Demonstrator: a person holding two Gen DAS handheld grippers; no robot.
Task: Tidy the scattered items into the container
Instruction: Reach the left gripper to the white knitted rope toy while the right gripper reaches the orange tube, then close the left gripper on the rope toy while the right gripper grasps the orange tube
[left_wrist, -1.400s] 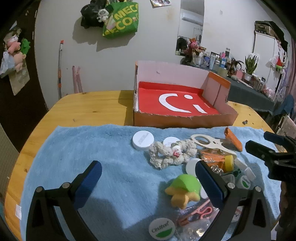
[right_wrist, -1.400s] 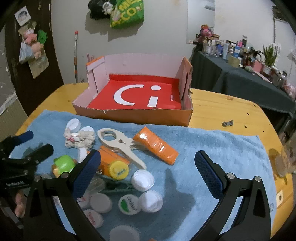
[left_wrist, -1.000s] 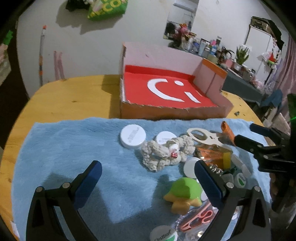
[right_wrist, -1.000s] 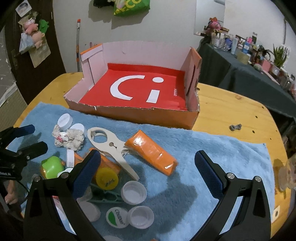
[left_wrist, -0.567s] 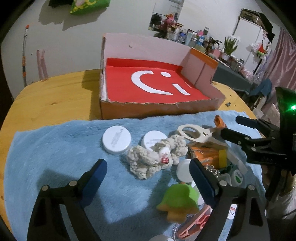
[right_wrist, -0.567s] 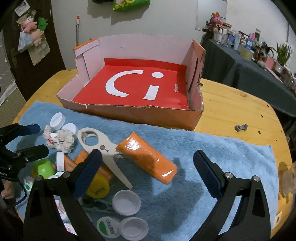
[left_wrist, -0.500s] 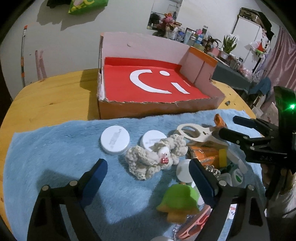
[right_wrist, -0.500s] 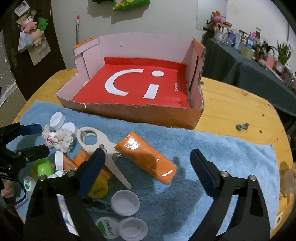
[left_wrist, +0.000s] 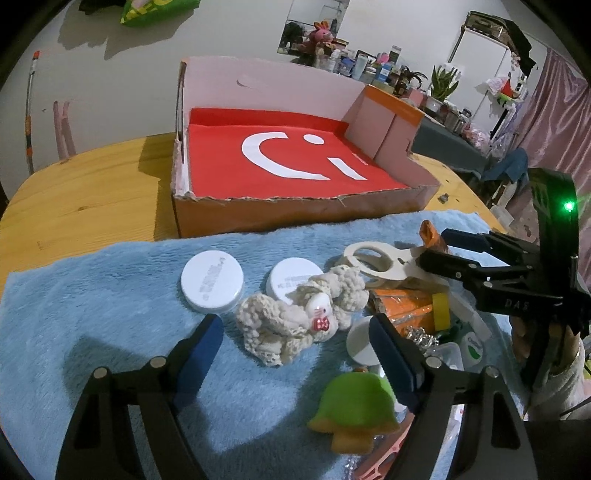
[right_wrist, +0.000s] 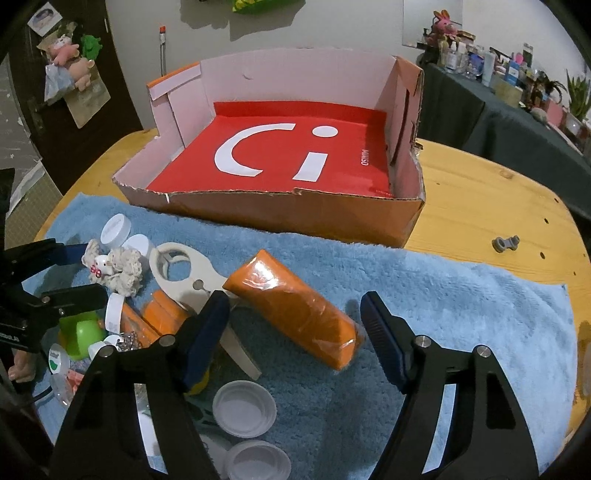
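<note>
A cardboard box with a red lining stands on the wooden table behind a blue towel. A cream crocheted toy lies on the towel between the fingers of my left gripper. Its jaws are closing and the pads stand clear of the toy. An orange tube lies slantwise between the fingers of my right gripper. Those jaws are closing too, with the pads off the tube.
Scattered on the towel are white lids, a cream opener tool, a green toy and an orange bottle with a yellow cap. A small grey part lies on the bare wood at right.
Both grippers have come forward and lower over the towel, and their jaws have narrowed. The crocheted toy now sits between the left fingers, the orange tube between the right ones.
</note>
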